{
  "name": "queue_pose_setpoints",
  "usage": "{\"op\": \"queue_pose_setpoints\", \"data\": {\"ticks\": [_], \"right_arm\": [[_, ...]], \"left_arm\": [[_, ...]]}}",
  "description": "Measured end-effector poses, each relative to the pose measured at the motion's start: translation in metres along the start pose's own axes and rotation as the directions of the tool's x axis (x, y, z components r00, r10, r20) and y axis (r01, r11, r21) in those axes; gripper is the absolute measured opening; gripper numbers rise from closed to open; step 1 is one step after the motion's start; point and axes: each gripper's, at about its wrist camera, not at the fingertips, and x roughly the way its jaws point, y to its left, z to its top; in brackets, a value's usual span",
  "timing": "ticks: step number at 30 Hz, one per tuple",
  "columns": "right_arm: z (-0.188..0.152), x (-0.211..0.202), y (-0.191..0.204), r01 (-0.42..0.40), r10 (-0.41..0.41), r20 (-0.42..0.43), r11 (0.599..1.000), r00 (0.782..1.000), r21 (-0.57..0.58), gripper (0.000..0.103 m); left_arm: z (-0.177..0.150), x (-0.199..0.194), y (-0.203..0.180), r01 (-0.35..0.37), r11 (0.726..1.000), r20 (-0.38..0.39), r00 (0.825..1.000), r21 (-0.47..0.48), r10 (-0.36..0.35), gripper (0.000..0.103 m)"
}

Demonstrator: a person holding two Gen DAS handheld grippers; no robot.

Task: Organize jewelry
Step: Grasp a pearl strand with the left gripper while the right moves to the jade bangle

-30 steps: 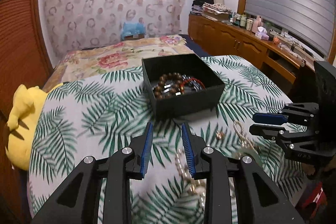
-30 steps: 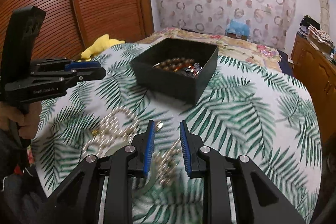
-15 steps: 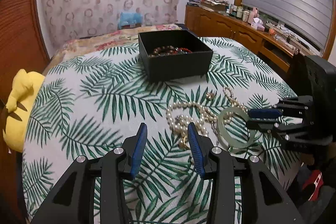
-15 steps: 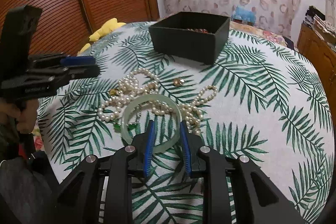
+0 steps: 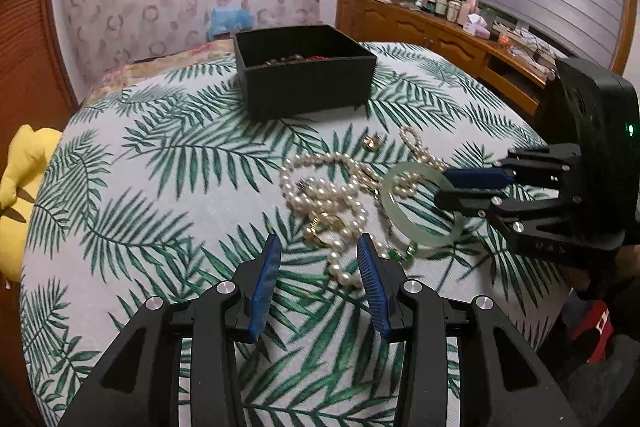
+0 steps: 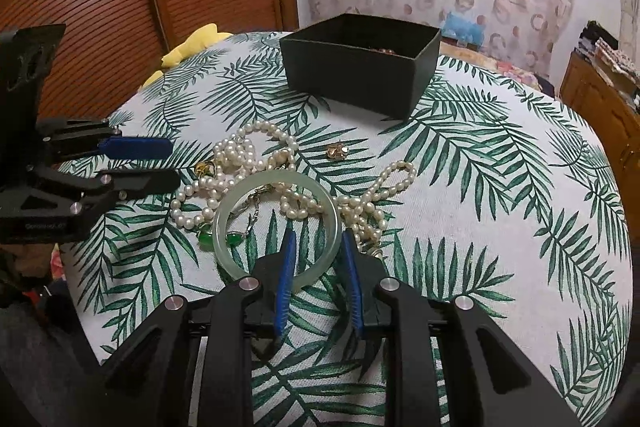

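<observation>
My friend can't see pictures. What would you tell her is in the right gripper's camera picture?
The right gripper reaches over the near rim of a pale green bangle, which lies on tangled pearl necklaces on a leaf-print tablecloth. A black box sits behind, and the left gripper comes in from the left.

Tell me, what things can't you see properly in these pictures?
- Black box contents: right wrist view, the near wall hides all but a few beads.
- Jade bangle near rim: right wrist view, behind the right gripper.
- Gold earring: left wrist view, too small.
</observation>
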Motion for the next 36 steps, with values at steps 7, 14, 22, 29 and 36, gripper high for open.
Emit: {"op": "queue_pose_setpoints", "data": {"ticks": [7,14,22,29,36], "right_arm": [[-0.001,0.0,0.0,0.002,-0.002,0.008,1.0,1.0,0.001,0.025],[0.0,0.0,-0.002,-0.005,0.005,0.009,1.0,1.0,0.009,0.025],[0.0,0.0,-0.001,-0.002,0.002,0.008,1.0,1.0,0.006,0.025],[0.0,0.001,-0.001,0.0,0.0,0.007,1.0,1.0,0.005,0.025],[0.0,0.001,-0.001,-0.001,0.0,0.007,1.0,1.0,0.005,0.025]], "left_arm": [[-0.002,0.013,-0.006,0.009,1.0,-0.034,0.999,0.015,-0.009,0.023],[-0.001,0.018,-0.012,-0.018,0.999,-0.032,0.999,0.038,0.019,0.022],[-0.002,0.017,-0.013,-0.038,0.998,-0.023,0.999,0.044,0.039,0.021],[-0.003,0.017,-0.011,-0.051,0.997,-0.016,0.999,0.051,0.052,0.008],[0.004,0.001,-0.008,-0.009,1.0,0.027,1.0,0.015,0.009,0.007]]}}
